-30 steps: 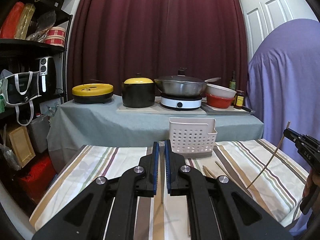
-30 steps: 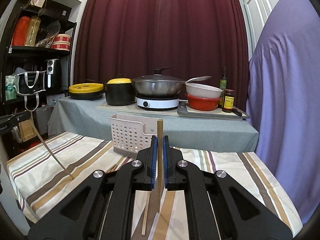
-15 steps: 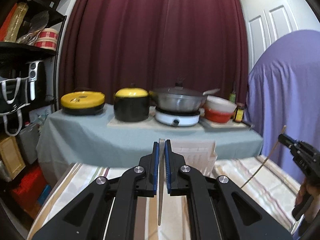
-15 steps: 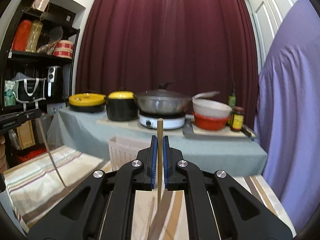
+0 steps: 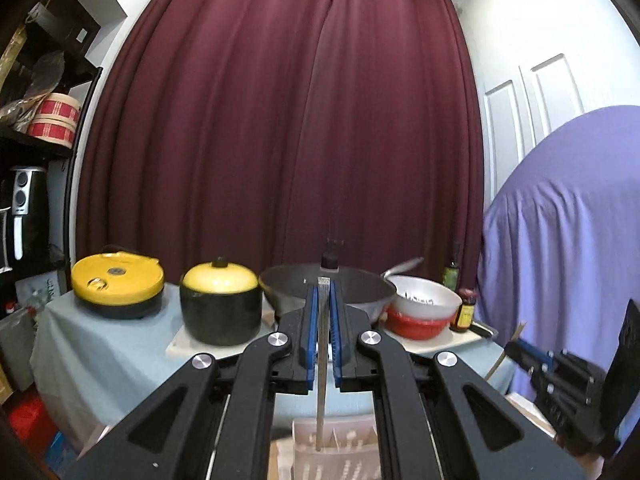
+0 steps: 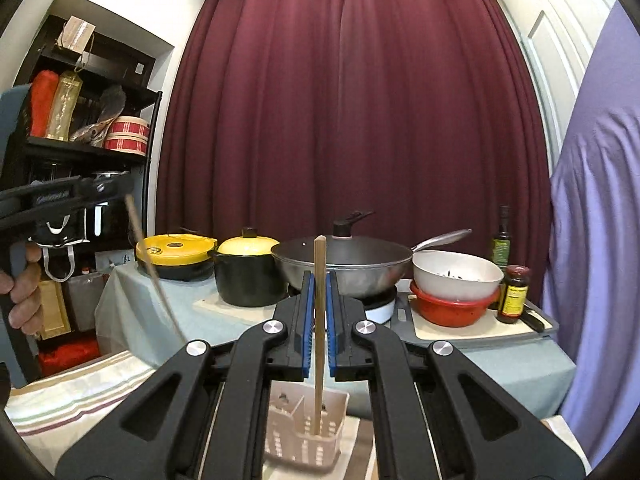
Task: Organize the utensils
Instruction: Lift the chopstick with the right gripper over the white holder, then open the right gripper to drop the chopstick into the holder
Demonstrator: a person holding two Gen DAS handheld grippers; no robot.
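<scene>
Left wrist view.
- Left tongs (image 5: pixel 324 308): blue pads pressed onto a single chopstick (image 5: pixel 321 364), which stands nearly upright between them, top end just above the pad tips, lower end hanging over the utensil basket (image 5: pixel 340 444).
- Utensil basket: pale perforated plastic, directly beneath the tongs, blurred.
- Right tongs (image 5: pixel 516 346): at the right of the left pair, pinching a second chopstick (image 5: pixel 505 350) that slants down to the left.
- Beyond the tongs, on the grey-clothed table (image 5: pixel 100 356): yellow-lidded cooker (image 5: pixel 117 282), black pot with yellow lid (image 5: pixel 220 300), wok (image 5: pixel 288 284), white bowl on red bowl (image 5: pixel 424 304), two bottles (image 5: pixel 464 308).

Right wrist view.
- Right tongs (image 6: pixel 319 300): clamped on the second chopstick (image 6: pixel 319 320), upright, its lower end inside the basket (image 6: pixel 308 428) below.
- Left tongs (image 6: pixel 120 190): at the left, gripped by a hand (image 6: pixel 22 292); the first chopstick (image 6: pixel 154 268) slants down toward the right.
- Striped tablecloth (image 6: pixel 72 396): below and left of the tongs.
- Same cookware ranged ahead, before a maroon curtain (image 6: pixel 352 120).
</scene>
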